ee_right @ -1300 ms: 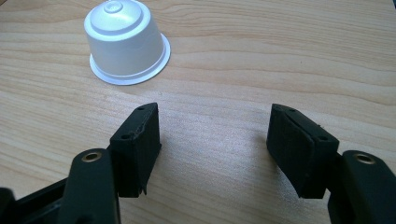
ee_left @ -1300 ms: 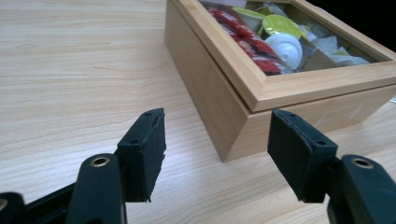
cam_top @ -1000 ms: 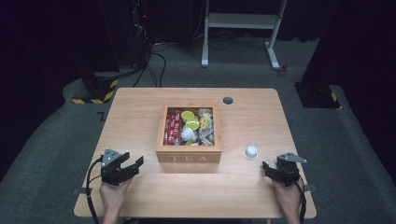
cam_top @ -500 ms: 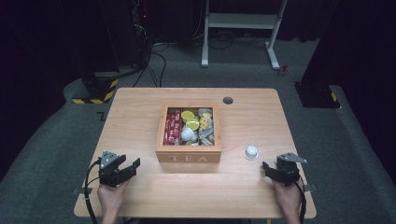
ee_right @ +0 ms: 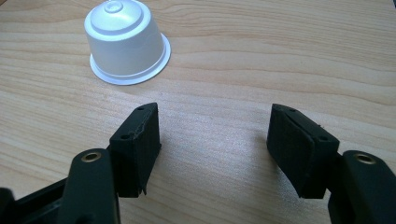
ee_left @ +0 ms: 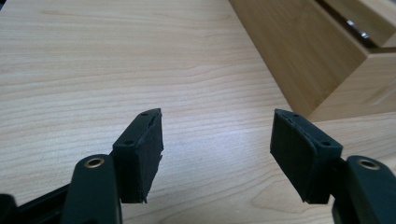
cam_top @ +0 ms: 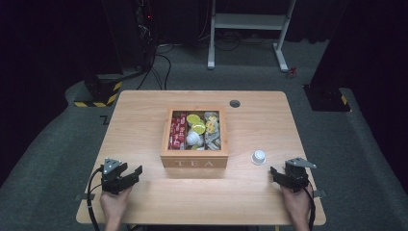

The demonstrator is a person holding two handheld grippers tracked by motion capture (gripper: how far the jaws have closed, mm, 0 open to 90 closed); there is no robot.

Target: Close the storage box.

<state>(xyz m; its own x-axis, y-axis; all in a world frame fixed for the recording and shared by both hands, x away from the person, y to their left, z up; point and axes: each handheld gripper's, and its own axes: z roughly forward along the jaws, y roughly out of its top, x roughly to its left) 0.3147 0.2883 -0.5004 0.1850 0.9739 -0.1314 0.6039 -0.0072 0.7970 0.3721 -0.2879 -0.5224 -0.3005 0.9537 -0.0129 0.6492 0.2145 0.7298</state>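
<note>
Right gripper (ee_right: 212, 154) sat w/ fingers (ee_right: 137, 149) spread, nothing between them, and the white capsule (ee_right: 127, 42) stood rim-down on the table (cam_top: 250, 192) just beyond, a bit left of its line. Best bet imo: swing left, straddle the cone low, squeeze gently. Left gripper (ee_left: 217, 154) had just been opening, fingers empty, near the tea box (cam_top: 194, 161). Box looked pretty full, prob little room inside.

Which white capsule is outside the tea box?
The white capsule standing upside down on the table, right of the tea box and just ahead of the right gripper. The other white one lies inside the box.
</note>
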